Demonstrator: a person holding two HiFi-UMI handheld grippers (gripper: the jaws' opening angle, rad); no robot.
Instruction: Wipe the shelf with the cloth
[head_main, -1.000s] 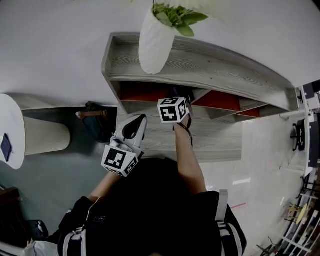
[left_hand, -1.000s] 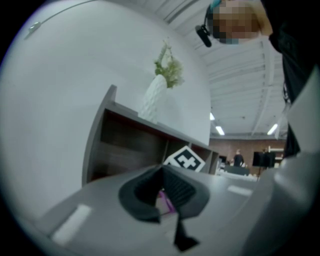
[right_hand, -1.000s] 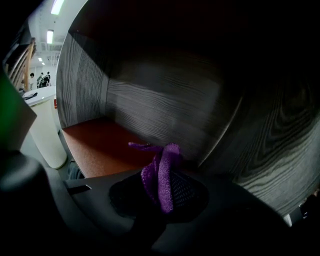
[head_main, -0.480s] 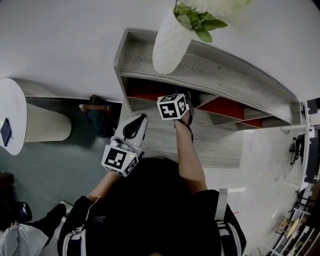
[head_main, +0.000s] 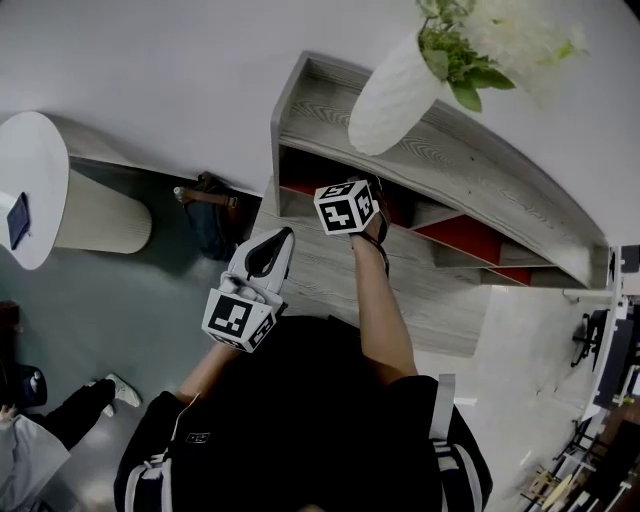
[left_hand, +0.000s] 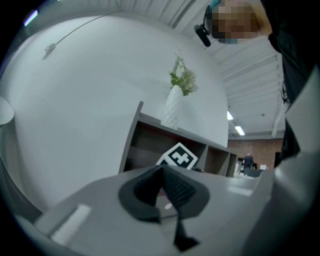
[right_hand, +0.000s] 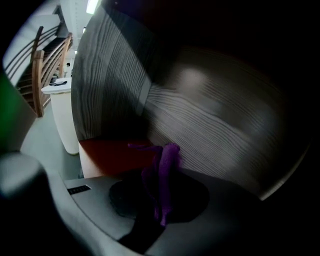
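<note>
Right jaws are clamping shut on the purple cloth (right_hand: 169, 157); a fold of it is sticking up past the tips of the right gripper (right_hand: 159, 192). I am seeing the cloth inside a compartment of the shelf (right_hand: 210, 125), close to the grey wood-grain wall, with the red panel (right_hand: 112, 152) just beside it. I cannot tell whether the cloth is touching the wood.

In the head view the right gripper (head_main: 372, 200) is reaching into the compartment at the shelf's (head_main: 480, 170) left end, its marker cube (head_main: 345, 208) sitting just outside the opening.

Left jaws are sitting closed, tips meeting, and I am making out nothing held in them. The left gripper (head_main: 278, 240) is hovering outside the shelf, over the left edge of the lower wood-grain board, pointing toward the open compartments. Its own view is looking at the shelf (left_hand: 150, 145) front with the right gripper's cube (left_hand: 177, 156) before it.

On the shelf top, near the left end, a white vase (head_main: 395, 95) with green and white flowers (head_main: 500, 40) is standing.

Left of the shelf, a dark bag (head_main: 205, 215) is lying on the floor, and beyond it a round white table (head_main: 40, 150) is carrying a small dark flat item (head_main: 17, 220). Another person's leg and shoe (head_main: 100, 395) are showing at the lower left.
</note>
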